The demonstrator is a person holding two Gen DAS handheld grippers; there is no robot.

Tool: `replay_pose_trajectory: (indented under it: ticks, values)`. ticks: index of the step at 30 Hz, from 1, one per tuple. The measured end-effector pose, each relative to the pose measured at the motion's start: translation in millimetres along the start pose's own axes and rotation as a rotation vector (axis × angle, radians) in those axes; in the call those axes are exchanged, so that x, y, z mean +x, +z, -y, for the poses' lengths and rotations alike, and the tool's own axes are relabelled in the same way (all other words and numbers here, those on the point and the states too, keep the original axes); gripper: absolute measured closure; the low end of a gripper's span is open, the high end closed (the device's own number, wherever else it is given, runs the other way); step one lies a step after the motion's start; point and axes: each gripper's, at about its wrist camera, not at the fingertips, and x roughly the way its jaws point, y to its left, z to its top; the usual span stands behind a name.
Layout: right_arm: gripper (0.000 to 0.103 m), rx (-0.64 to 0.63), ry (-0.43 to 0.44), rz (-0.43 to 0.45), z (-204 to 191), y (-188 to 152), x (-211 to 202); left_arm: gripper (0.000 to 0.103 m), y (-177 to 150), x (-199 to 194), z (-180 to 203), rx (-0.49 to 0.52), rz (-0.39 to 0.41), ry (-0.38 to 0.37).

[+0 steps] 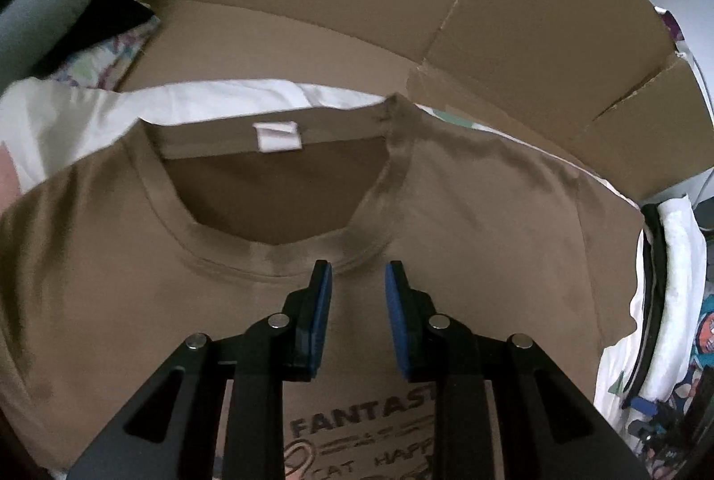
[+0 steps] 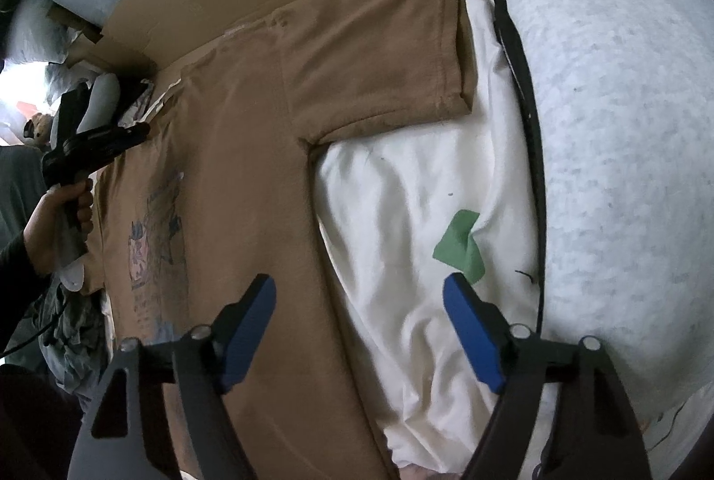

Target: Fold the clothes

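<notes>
A flattened cardboard sheet [image 1: 312, 34] lies under everything, with a white cloth [image 2: 401, 212] spread over part of it and a grey speckled cushion [image 2: 624, 123] along its far side. On these the brown T-shirt [image 1: 468, 212] lies flat, front up, one short sleeve [image 2: 379, 56] stretched onto the white cloth. Its chest print reads "FANTAS…" over "CAT HAPP…" [image 1: 366, 426]; the white neck label [image 1: 276, 135] shows no legible writing. The left gripper [image 1: 359, 279] hovers just below the collar, fingers slightly apart, nothing between them. The right gripper [image 2: 359, 292] hangs over the shirt's side edge, fingers wide apart, gripping nothing.
</notes>
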Motion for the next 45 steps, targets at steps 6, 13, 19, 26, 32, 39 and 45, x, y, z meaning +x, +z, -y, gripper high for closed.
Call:
replay_pose_trajectory:
  ticks: [6, 13, 19, 26, 32, 39, 45]
  values:
    - [0.033, 0.008, -0.001, -0.001, 2, -4, -1, 0.079, 8, 25, 5, 0.008, -0.035, -0.003]
    - [0.043, 0.042, 0.015, 0.001, 8, -4, 1, 0.079, 13, 42, 1, -0.004, -0.046, 0.029]
    - [0.046, 0.08, 0.04, 0.016, 10, 4, 5, 0.079, 22, 37, 9, 0.005, -0.033, 0.054]
    - [0.05, 0.124, 0.064, 0.042, 10, 17, 18, 0.079, 26, 12, 28, 0.061, -0.011, 0.052]
    - [0.051, 0.15, 0.069, 0.072, 5, 23, 33, 0.079, 14, -14, 37, 0.052, -0.023, 0.01]
    - [0.051, 0.203, 0.125, 0.14, 9, 30, 40, 0.079, -11, -33, 54, 0.107, -0.048, -0.016]
    - [0.051, 0.296, 0.14, 0.187, 22, 38, 48, 0.079, -31, -35, 73, 0.128, -0.092, -0.069]
